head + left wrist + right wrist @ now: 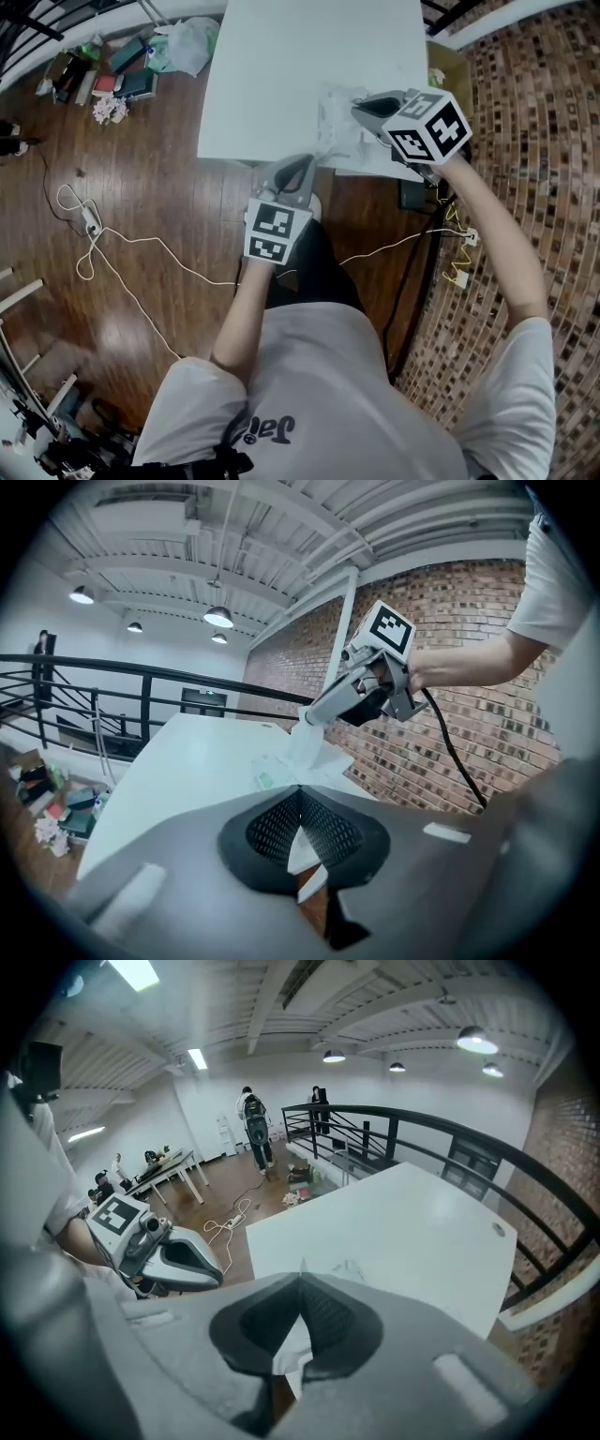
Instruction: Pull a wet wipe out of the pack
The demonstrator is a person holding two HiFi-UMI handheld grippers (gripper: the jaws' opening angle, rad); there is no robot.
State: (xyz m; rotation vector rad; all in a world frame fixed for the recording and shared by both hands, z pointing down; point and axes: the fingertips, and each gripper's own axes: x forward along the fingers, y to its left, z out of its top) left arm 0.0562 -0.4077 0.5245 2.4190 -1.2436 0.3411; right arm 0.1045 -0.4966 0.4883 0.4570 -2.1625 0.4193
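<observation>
Right gripper (362, 109) has its jaws clamped on the wet wipe (305, 747), which stretches up from the pack (272, 775) on the white table (281, 75). Left gripper (305, 167) is closed and empty, by the table's near edge.

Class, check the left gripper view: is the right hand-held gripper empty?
No: the right hand-held gripper pinches a white wet wipe that runs down to the pack on the table.

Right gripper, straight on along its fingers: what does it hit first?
Probably the pack on the table, just beyond the right gripper and the wipe it pinches. Depth is unclear; it could be bare table.
</observation>
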